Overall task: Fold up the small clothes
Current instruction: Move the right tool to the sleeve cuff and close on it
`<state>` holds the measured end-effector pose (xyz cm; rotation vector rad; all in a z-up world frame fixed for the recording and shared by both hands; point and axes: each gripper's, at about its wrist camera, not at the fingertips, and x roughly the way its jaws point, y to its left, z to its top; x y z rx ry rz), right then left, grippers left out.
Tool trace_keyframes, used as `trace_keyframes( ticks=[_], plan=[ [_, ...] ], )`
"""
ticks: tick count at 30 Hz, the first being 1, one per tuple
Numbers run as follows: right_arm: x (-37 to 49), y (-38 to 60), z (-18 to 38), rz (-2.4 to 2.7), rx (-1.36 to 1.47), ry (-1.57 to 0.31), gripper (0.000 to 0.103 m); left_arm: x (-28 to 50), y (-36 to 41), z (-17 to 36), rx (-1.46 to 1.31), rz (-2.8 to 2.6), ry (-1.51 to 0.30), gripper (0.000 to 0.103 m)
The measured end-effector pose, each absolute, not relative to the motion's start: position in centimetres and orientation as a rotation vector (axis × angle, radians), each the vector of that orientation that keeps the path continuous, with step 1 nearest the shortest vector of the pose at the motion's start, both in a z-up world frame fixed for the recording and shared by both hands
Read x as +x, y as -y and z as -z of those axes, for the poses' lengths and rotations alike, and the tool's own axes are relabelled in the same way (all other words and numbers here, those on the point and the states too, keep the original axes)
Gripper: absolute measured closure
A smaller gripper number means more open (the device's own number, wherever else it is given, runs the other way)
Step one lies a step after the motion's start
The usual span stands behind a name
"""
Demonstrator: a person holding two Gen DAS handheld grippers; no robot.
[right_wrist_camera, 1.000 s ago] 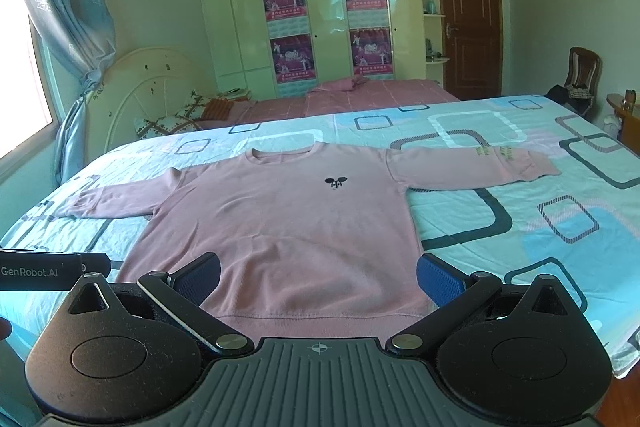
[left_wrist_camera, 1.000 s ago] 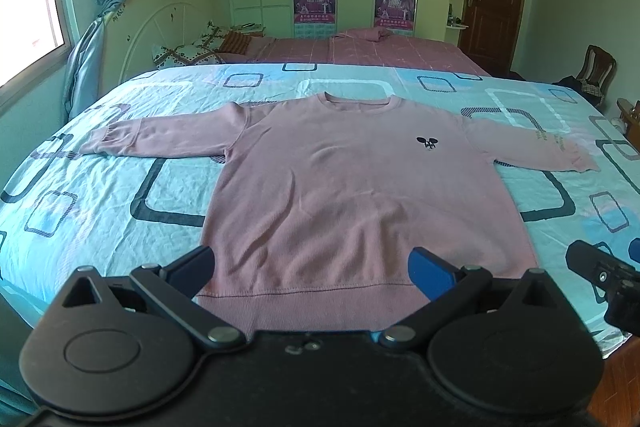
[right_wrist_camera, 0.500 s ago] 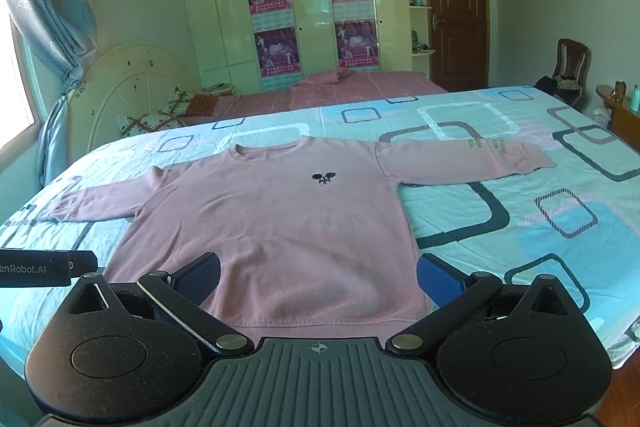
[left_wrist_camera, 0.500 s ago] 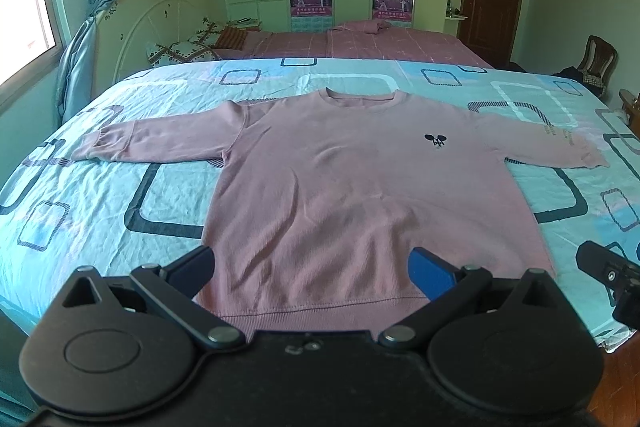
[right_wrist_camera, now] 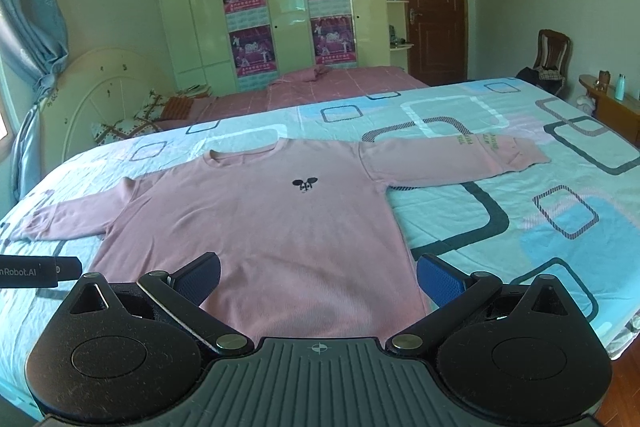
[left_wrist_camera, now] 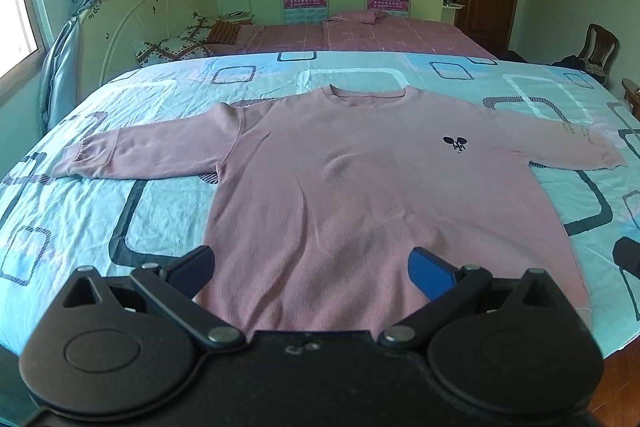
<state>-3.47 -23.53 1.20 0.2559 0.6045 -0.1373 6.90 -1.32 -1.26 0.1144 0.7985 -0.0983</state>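
A pink long-sleeved sweatshirt point(left_wrist_camera: 360, 187) point(right_wrist_camera: 260, 223) lies flat and face up on the bed, both sleeves spread sideways, a small dark emblem point(left_wrist_camera: 455, 143) on its chest. My left gripper point(left_wrist_camera: 312, 267) hovers open above the hem, nothing between its fingers. My right gripper point(right_wrist_camera: 318, 277) is open too, held over the hem's right half. A sliver of the right gripper point(left_wrist_camera: 626, 259) shows at the left wrist view's right edge, and the left one point(right_wrist_camera: 38, 271) pokes into the right wrist view's left edge.
The bed carries a light blue sheet point(left_wrist_camera: 80, 211) with rounded-square prints. Behind it stands a second bed with a pink cover point(left_wrist_camera: 360, 35), a white headboard point(left_wrist_camera: 136, 11), wardrobes with posters point(right_wrist_camera: 288, 11), a brown door point(right_wrist_camera: 436, 3) and a chair point(right_wrist_camera: 550, 55).
Both grippers have moved forward and a little higher over the hem, so the sweatshirt sits lower and larger in view. The jaws stayed open; the sweatshirt has not moved.
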Motion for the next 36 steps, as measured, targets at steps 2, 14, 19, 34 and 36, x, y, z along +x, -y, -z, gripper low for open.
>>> trace_keyframes(
  ticks=[2,14,19,34,36],
  plan=[
    [-2.5,23.8,-0.9,0.153,0.266,-0.604,0.000,8.5,1.0,1.7,0.120,0.107,-0.799,0.001],
    [3.7,25.8,-0.4,0.302,0.264,-0.565,0.000,17.7,-0.7,3.8,0.153,0.164,-0.811,0.001],
    [5.5,28.6,0.2,0.357,0.290,-0.561,0.001,20.5,-0.2,4.6,0.144,0.167,-0.814,0.001],
    [12.8,46.6,6.7,0.437,0.359,-0.644,0.025,27.6,8.0,8.1,0.092,0.075,-0.889,0.002],
    [13.8,49.7,7.9,0.463,0.385,-0.664,0.025,28.5,9.7,8.5,0.110,0.079,-0.891,0.004]
  ],
)
